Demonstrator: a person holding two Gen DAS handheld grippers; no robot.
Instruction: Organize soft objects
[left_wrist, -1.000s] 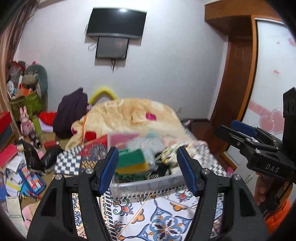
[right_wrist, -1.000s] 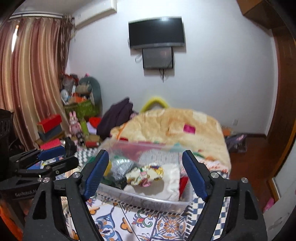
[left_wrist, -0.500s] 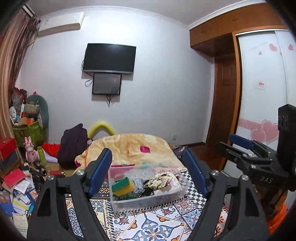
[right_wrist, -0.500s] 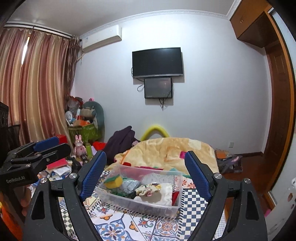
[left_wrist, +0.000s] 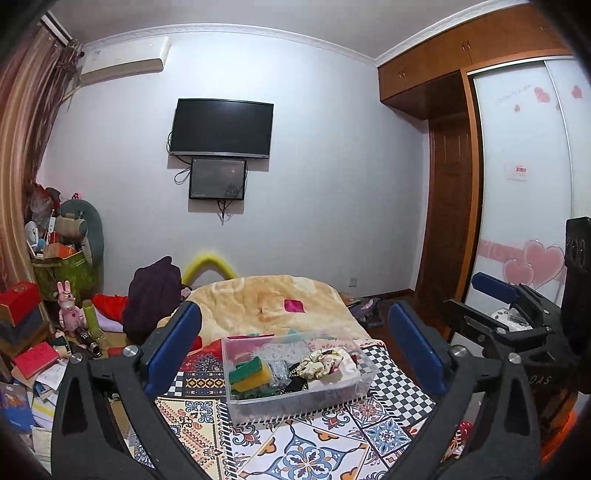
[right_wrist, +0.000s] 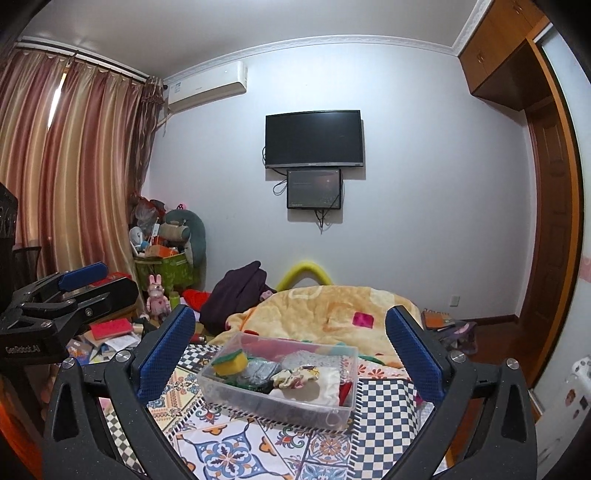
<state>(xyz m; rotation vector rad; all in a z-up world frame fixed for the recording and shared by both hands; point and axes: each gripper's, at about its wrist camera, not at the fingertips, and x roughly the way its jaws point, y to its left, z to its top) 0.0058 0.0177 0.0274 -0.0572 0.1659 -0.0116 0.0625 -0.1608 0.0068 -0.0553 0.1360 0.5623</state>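
Right hand-held gripper (right_wrist: 291, 354) spread wide, clear bin (right_wrist: 280, 402) of soft items

Clear plastic bin (left_wrist: 295, 400) on a patchwork-tile cloth (left_wrist: 314, 446): blue, orange, white floral squares plus black-white checks. Inside: green-and-yellow sponge (left_wrist: 249, 374), silver-grey scrubber (left_wrist: 279, 373), cream floral scrunchie (left_wrist: 319, 362), white cloth (right_wrist: 321, 386). Blanket (left_wrist: 273, 302) is pale yellow-orange with a magenta patch. Tongs black with blue pads (left_wrist: 173, 347), same on the right ones (right_wrist: 413, 358). Curtains (right_wrist: 74, 166) striped pink-gold. TV (right_wrist: 314, 138) black. Wall pale lilac-white. Wardrobe door (left_wrist: 524, 192) white with pink hearts.
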